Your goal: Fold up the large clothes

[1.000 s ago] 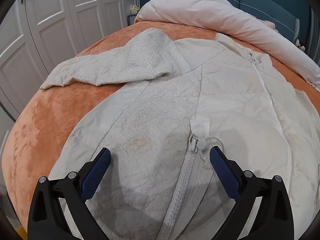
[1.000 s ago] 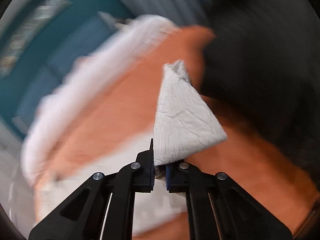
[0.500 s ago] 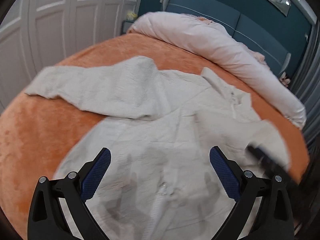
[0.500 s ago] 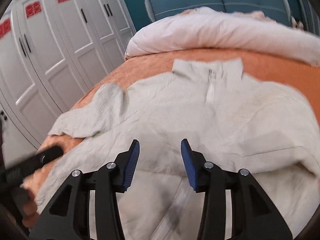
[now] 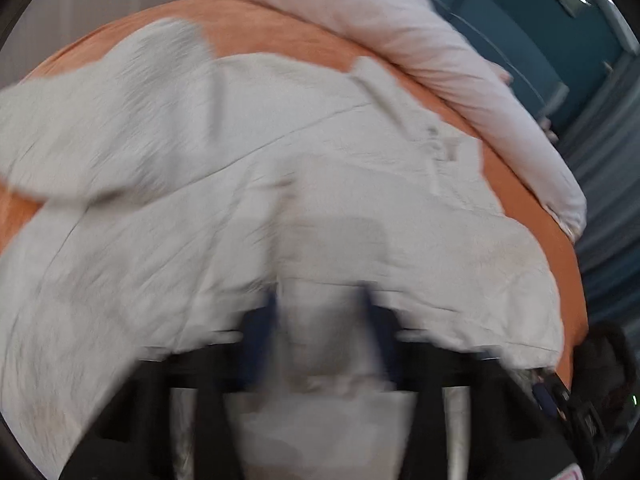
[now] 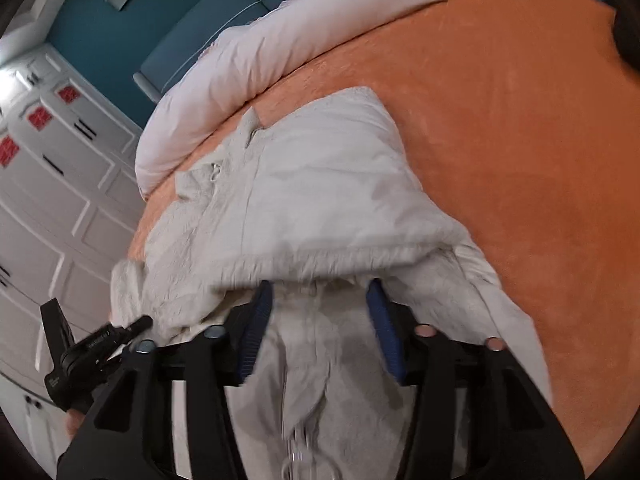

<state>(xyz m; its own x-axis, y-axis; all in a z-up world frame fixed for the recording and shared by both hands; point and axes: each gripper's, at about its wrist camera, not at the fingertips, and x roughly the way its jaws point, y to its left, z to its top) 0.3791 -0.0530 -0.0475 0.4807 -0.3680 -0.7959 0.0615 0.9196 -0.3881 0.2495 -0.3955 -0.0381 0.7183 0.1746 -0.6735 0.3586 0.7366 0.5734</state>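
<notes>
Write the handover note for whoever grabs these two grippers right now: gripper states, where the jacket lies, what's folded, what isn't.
Left gripper: blurred in its own view; the jaws look parted over the jacket's lower edge, clamping nothing that can be made out.
Right gripper: open, jaws either side of the zipper area near the hem, nothing gripped.
Jacket: cream, front up on the orange bedspread, collar toward the pale duvet.
Done: the right sleeve lies folded over the body.
Left: the left sleeve lies spread out sideways; fold it in, then fold the body, probably hem toward collar.
</notes>
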